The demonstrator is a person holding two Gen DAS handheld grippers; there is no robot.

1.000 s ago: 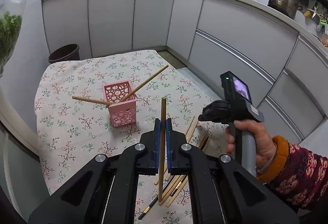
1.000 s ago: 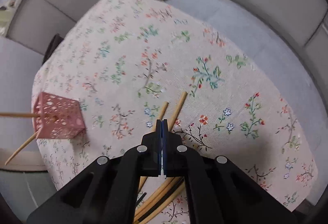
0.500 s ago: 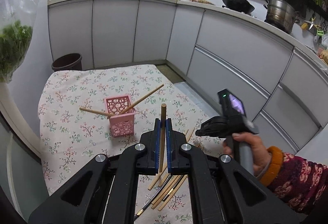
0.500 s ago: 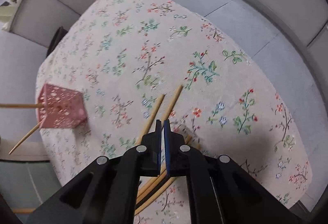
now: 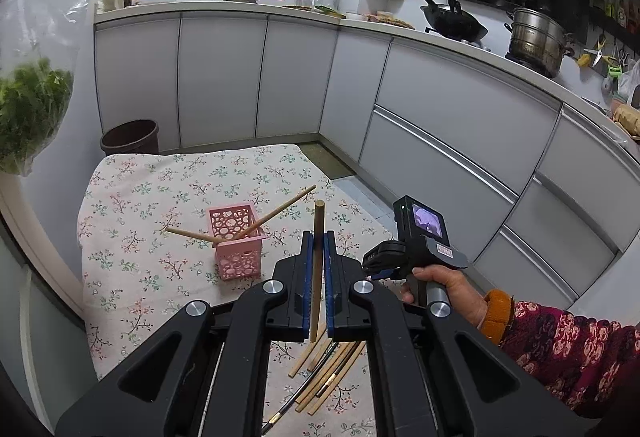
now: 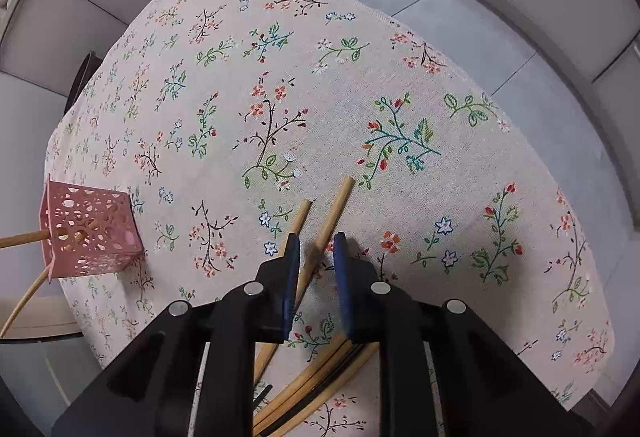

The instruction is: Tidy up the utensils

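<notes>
room: kitchen, grey cabinets, wok (image 5: 454, 21) and steel pot (image 5: 536, 41) on the counter, dark bin (image 5: 130, 137) in the corner
surface: bench under a floral cloth (image 6: 360, 97)
holder: pink perforated basket (image 5: 237, 241), upright, left of middle on the cloth; far left edge in the right wrist view
in holder: two wooden chopsticks, leaning out opposite ways
left tool (image 5: 319, 269): pressed together on one wooden chopstick (image 5: 318, 233), stick running along the fingers, blunt end past the tips, lifted clear of the cloth
right tool (image 6: 314, 261): jaws opening, nothing pinched, pointing steeply down over the loose pile; a pale stick (image 6: 330, 217) lies on the cloth in the gap, pads not on it
key relation, left: basket ahead and left of the held stick, well apart; stick's long axis tilted up and away, so likely needs tipping toward vertical over the opening
key relation, right: pale stick's long axis roughly in line with the fingers, running up and right; second stick (image 6: 298, 221) just beside the left pad, risk of catching both
nearer hand: left to the basket, right to the pile
pile count: about seven light sticks plus one thin dark one (image 5: 296, 397), partly hidden by both tools, not exact
total sticks seen: roughly eleven
</notes>
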